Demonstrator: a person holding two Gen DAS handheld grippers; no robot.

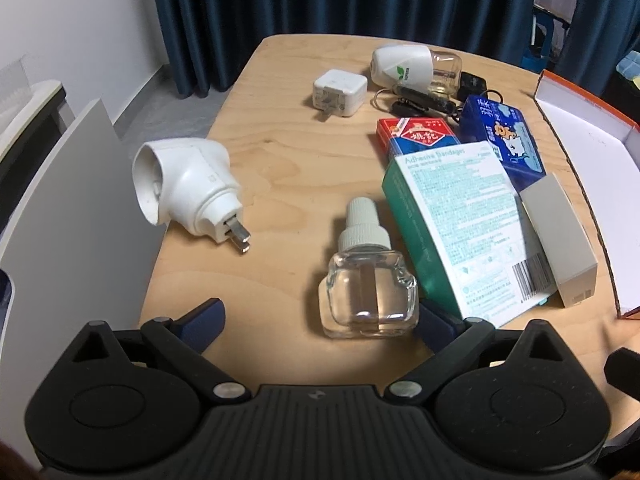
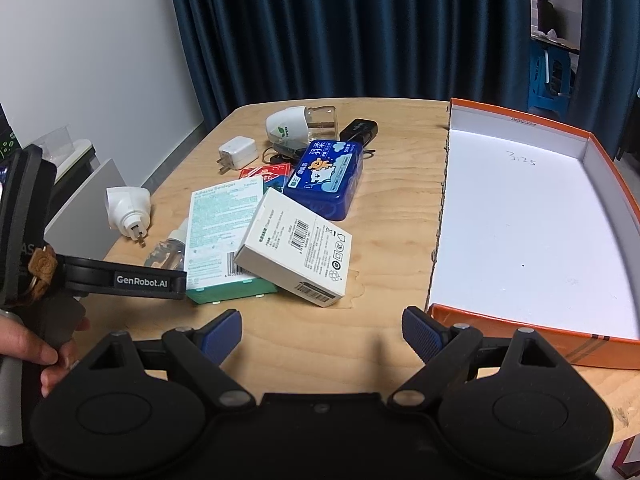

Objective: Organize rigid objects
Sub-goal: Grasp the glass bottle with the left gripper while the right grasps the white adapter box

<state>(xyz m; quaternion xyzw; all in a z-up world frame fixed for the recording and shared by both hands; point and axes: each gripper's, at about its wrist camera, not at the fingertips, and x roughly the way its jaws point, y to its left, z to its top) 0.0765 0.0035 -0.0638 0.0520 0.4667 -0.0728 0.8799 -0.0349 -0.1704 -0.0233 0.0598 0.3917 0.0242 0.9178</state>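
the left gripper (image 1: 320,322) hangs low over the near edge of the wooden table (image 1: 288,184), its blue-padded fingers (image 1: 202,322) spread wide. a clear glass refill bottle (image 1: 368,280) with a white ribbed cap lies between them, cap pointing to the far side; its right side sits just beside the right pad, though contact cannot be judged. to the left of the bottle lies a white plug-in heater (image 1: 186,188), prongs toward the near side. to the right, a green adhesive bandages box (image 1: 460,232) lies flat, with a grey-white carton (image 1: 560,240) leaning on its right edge. farther off are a red card pack (image 1: 416,136), a blue tissue tin (image 1: 502,138), a white charger cube (image 1: 340,90), a second heater with bottle (image 1: 412,66) and a black tangle of cable (image 1: 424,102).

the right gripper (image 2: 322,334) hovers over bare table near the front, fingers (image 2: 222,334) splayed apart and holding nothing. just right of it sits an orange box lid (image 2: 600,344) with a white interior. the left gripper (image 2: 120,278) shows at the left of this view, reaching toward the bottle (image 2: 168,250).
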